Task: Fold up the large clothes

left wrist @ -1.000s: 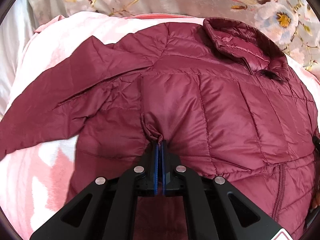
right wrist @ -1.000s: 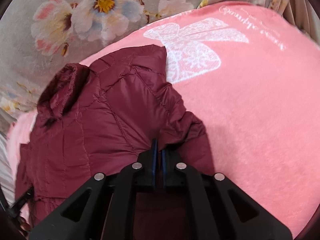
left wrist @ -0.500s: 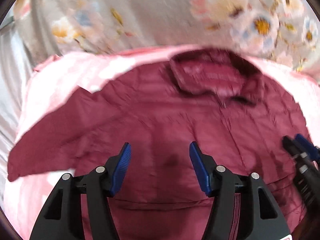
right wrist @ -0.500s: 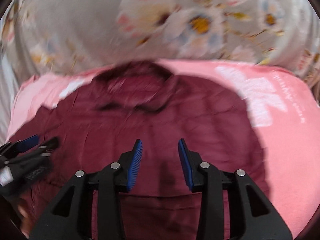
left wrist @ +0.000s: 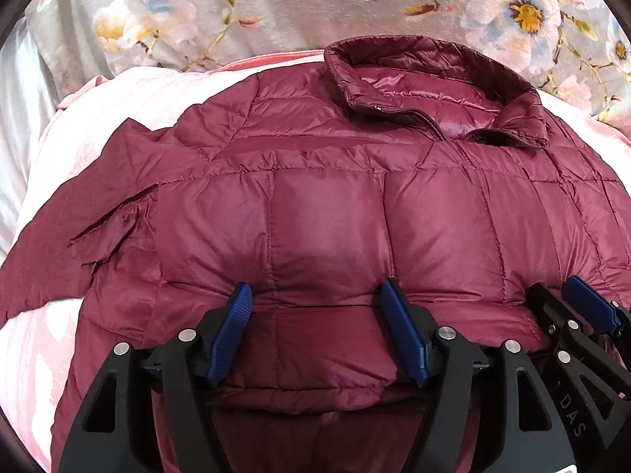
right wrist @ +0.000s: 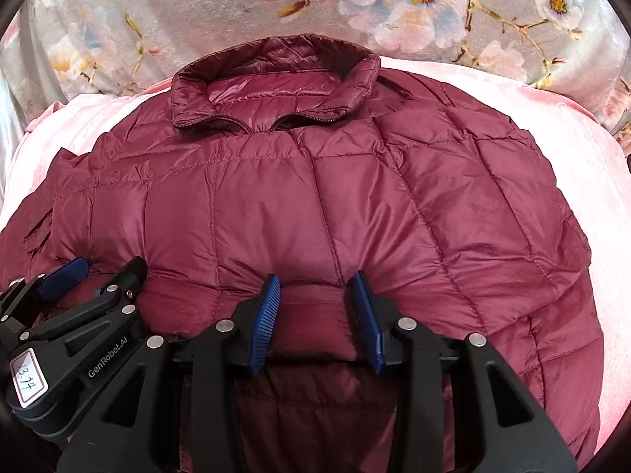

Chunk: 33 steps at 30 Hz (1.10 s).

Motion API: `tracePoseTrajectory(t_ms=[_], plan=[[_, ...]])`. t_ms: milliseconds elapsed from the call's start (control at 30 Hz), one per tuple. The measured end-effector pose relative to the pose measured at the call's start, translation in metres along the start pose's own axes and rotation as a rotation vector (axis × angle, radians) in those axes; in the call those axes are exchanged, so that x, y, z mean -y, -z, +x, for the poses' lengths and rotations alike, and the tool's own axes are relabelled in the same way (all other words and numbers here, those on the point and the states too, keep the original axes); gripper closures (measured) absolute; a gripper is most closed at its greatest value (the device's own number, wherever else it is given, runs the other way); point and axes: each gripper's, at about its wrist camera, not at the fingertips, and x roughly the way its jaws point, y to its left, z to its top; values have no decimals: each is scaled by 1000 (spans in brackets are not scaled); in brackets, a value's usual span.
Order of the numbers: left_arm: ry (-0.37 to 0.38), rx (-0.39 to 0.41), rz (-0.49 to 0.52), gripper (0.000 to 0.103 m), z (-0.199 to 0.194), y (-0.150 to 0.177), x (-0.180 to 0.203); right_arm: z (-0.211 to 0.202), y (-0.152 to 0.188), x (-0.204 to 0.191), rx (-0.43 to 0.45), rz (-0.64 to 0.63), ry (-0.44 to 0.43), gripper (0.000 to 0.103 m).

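Note:
A maroon quilted puffer jacket [left wrist: 327, 213] lies front up on a pink blanket [left wrist: 98, 110], collar [left wrist: 434, 79] at the far side, one sleeve [left wrist: 79, 228] spread to the left. It also shows in the right wrist view [right wrist: 315, 205]. My left gripper [left wrist: 315, 295] is open, its blue pads pressed onto a folded edge at the jacket's near part. My right gripper [right wrist: 315, 287] is open too, resting on the same folded edge, just right of the left one. Each gripper shows in the other's view: the right [left wrist: 564, 303], the left [right wrist: 102, 276].
A grey floral fabric [left wrist: 276, 8] rises behind the pink blanket [right wrist: 572, 157]. White bedding [left wrist: 15, 118] lies at the far left. Bare pink blanket shows to the right of the jacket and at the lower left.
Both grippers let go of the jacket fabric and opened. They swung toward the jacket's middle and came down side by side on its near folded edge.

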Motion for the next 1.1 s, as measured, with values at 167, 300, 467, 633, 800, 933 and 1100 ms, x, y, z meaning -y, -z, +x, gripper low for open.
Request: tracePoseTrajectory(t_ms=[167, 300, 467, 633, 800, 933, 1100], plan=[[-19, 4, 8, 34, 1, 0, 2, 1, -1, -5, -1, -13, 14, 64], [-19, 3, 4, 32, 2, 0, 1, 1, -1, -6, -2, -13, 15, 63], [67, 0, -89, 29, -5, -2, -24, 2, -3, -7, -7, -23, 26, 63], [50, 19, -253, 29, -44, 7, -124, -12, -1, -4, 9, -8, 53, 61], [-73, -25, -440, 29, -58, 40, -276, -60, 21, -21, 61, -34, 30, 60], [-227, -56, -607, 29, -61, 74, -386, -80, 40, -37, 61, -50, -2, 55], [-287, -94, -801, 30, -55, 105, -475, -83, 58, -54, 47, -91, 27, 53]])
